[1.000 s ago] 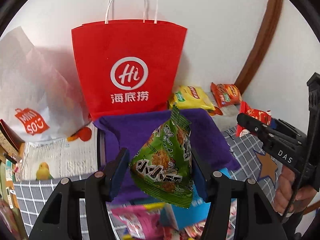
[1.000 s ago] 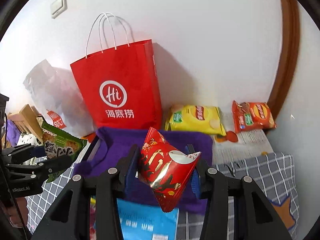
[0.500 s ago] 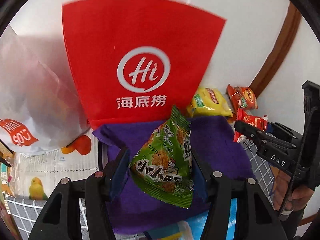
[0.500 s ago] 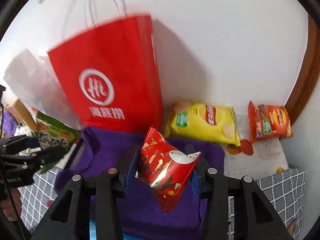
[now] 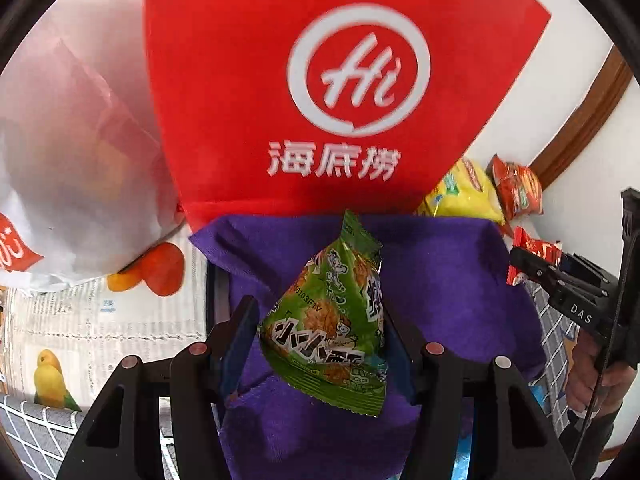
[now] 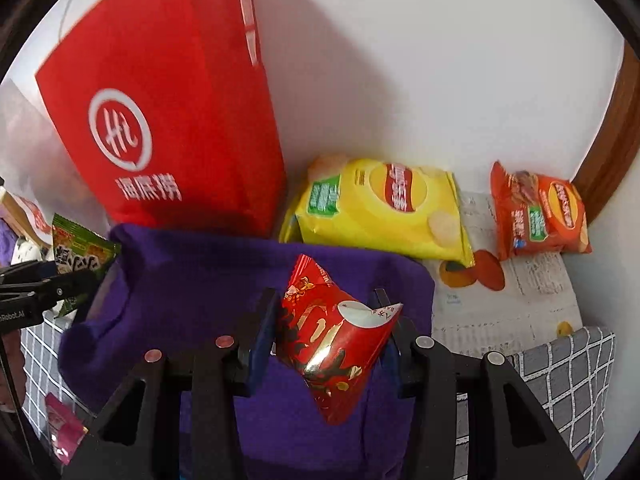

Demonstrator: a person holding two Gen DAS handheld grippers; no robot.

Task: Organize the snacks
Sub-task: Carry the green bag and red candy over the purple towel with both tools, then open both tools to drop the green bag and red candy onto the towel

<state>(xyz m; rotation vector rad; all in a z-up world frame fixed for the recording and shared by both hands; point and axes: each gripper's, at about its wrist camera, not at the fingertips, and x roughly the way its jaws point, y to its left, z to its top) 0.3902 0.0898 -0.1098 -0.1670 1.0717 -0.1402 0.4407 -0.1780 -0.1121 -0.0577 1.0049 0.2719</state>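
Observation:
My left gripper (image 5: 320, 332) is shut on a green snack packet (image 5: 332, 320) and holds it above a purple cloth-lined box (image 5: 440, 272). My right gripper (image 6: 326, 320) is shut on a red snack packet (image 6: 332, 344) above the same purple box (image 6: 192, 288). In the left wrist view the right gripper (image 5: 536, 268) shows at the right edge with its red packet (image 5: 534, 248). In the right wrist view the left gripper (image 6: 48, 280) shows at the left edge with the green packet (image 6: 78, 252). A red paper bag (image 5: 340, 92) stands right behind the box.
A yellow chip bag (image 6: 384, 208) and an orange chip bag (image 6: 540, 216) lie by the wall at the right. A white plastic bag (image 5: 68, 160) stands left of the red bag (image 6: 160, 120). Newspaper (image 5: 100, 320) and a grey checked cloth (image 6: 568, 376) cover the table. A pink packet (image 6: 64, 436) lies at lower left.
Both grippers have moved forward toward the red bag and over the purple box, each still holding its packet. The red bag now fills much more of both views.

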